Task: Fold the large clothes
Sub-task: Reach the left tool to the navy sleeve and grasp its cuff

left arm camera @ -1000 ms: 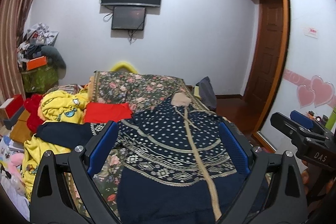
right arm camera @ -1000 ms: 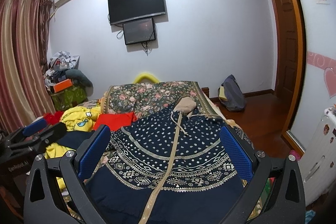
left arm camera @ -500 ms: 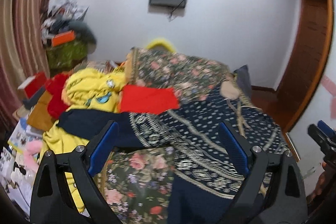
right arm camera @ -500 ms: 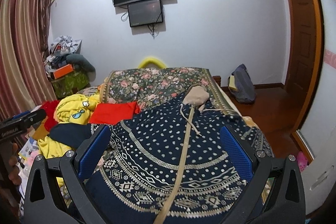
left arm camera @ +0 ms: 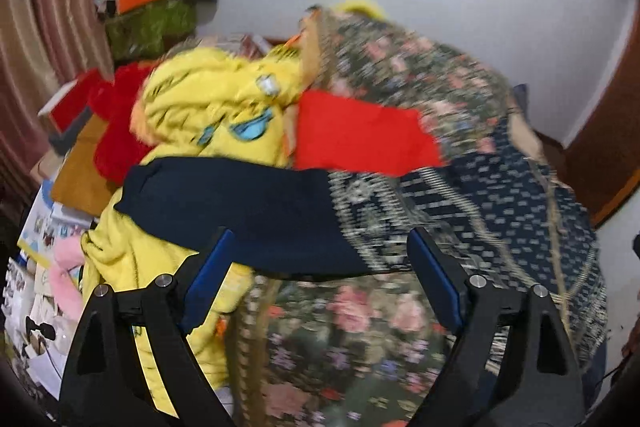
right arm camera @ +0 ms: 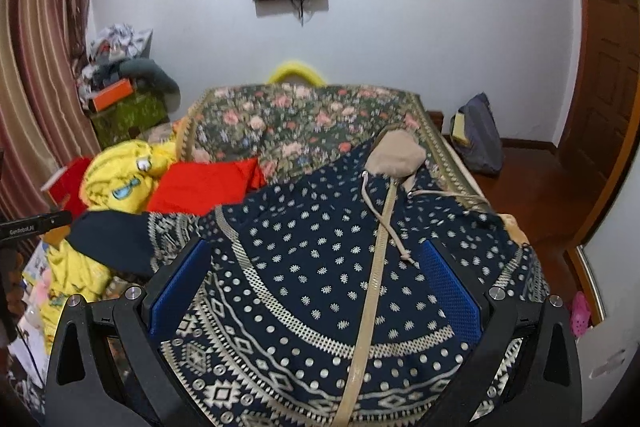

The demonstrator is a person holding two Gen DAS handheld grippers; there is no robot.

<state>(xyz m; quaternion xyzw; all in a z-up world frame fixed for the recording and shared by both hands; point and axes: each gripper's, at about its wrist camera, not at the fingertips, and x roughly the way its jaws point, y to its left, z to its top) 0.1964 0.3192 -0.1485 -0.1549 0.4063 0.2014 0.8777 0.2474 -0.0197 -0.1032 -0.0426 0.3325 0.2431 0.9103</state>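
Note:
A large navy garment [right arm camera: 320, 307] with pale dots, patterned bands, a beige zip strip and a beige hood [right arm camera: 394, 151] lies spread face up on the floral bed cover [right arm camera: 280, 123]. Its plain navy sleeve [left arm camera: 240, 203] reaches left over a yellow garment [left arm camera: 216, 111]. My left gripper [left arm camera: 320, 233] hovers just over that sleeve near the cuff end. Its jaws are closing but still wide, and the pads do not press on the cloth. My right gripper [right arm camera: 316, 245] stands open above the garment's chest, with the zip strip running between its fingers below.
A red cloth [left arm camera: 360, 135] lies beside the yellow garment at the bed's left side. Boxes, toys and papers [left arm camera: 44, 267] crowd the floor on the left by the curtain. A dark bag [right arm camera: 478, 135] sits on the wooden floor right of the bed.
The left gripper has swung left and down, from over the garment's body to over its left sleeve, with jaws narrowing slightly. The right gripper has tilted down and moved closer to the chest.

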